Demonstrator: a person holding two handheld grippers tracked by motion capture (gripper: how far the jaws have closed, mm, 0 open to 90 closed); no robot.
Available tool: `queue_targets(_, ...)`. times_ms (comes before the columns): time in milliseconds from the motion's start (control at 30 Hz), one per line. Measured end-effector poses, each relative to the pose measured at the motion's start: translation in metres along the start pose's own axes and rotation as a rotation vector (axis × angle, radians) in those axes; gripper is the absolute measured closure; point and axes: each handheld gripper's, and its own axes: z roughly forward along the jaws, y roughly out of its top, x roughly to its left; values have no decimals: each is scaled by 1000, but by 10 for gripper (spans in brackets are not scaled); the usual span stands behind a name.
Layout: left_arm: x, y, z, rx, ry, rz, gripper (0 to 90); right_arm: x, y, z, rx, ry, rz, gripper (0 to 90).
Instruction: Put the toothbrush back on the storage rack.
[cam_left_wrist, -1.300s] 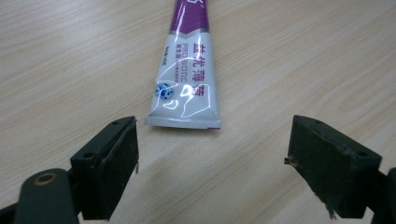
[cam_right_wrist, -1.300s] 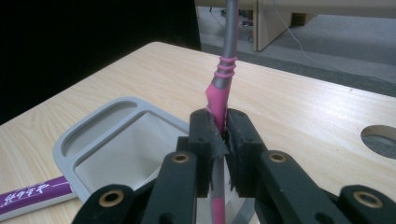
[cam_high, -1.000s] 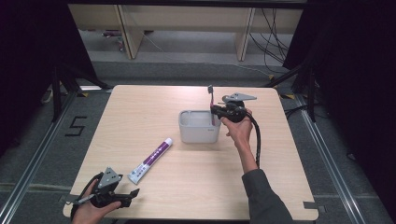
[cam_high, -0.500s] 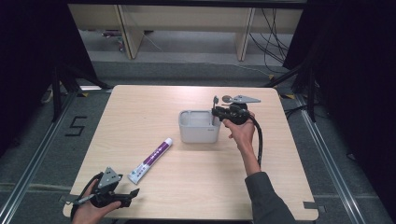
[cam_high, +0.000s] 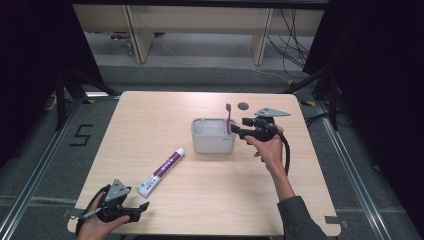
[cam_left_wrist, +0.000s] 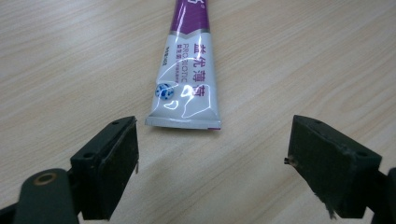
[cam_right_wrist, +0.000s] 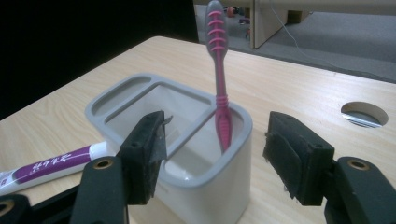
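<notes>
A pink and grey toothbrush (cam_right_wrist: 219, 70) stands upright in the right-hand compartment of a grey and white holder (cam_right_wrist: 187, 179), leaning on its rim. My right gripper (cam_right_wrist: 215, 144) is open, its jaws on either side of the holder's near corner and off the brush. From above, the toothbrush (cam_high: 229, 116) rises from the holder (cam_high: 212, 142), and the right gripper (cam_high: 239, 126) sits just right of it. A white and purple toothpaste tube (cam_left_wrist: 189, 70) lies flat on the table, its crimped end just ahead of my open left gripper (cam_left_wrist: 212, 158), which holds nothing.
The wooden table (cam_high: 210, 200) has a round cable hole (cam_high: 243, 105) behind the holder. The toothpaste tube (cam_high: 161, 171) lies between the left gripper (cam_high: 142, 209) and the holder. The left gripper sits near the front left edge. Dark floor and rails surround the table.
The toothbrush has gone down into the holder from the right gripper, which has come lower and now stands open. The left gripper has not moved.
</notes>
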Motion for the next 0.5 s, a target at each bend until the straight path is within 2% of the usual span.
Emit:
queue_targets(33, 0, 0, 0, 1, 0, -1, 159, 1, -1, -3, 5, 2, 19, 385)
queue_targets(100, 1, 0, 0, 4, 8, 7, 159, 2, -4, -8, 4, -4, -14, 384)
queue_targets(133, 1, 0, 0, 7, 8, 11, 159, 3, -5, -9, 4, -13, -15, 382)
queue_targets(200, 0, 0, 0, -2, -1, -4, 159, 4, -6, -10, 6, 1, -6, 378)
queue_targets(233, 2, 0, -1, 10, 1, 16, 159, 6, -7, -12, 12, -9, 1, 376)
queue_targets(267, 1, 0, -2, 5, 0, 8, 159, 7, -8, -13, 17, -3, 3, 374)
queue_targets(367, 2, 0, -2, 5, 1, 10, 159, 9, -12, -19, 35, -7, -10, 369)
queue_targets(467, 2, 0, -2, 0, -3, 10, 159, 10, -14, -22, 31, -3, -23, 369)
queue_targets(500, 2, 0, -2, 0, -3, 10, 159, 10, -15, -24, 35, -21, -37, 369)
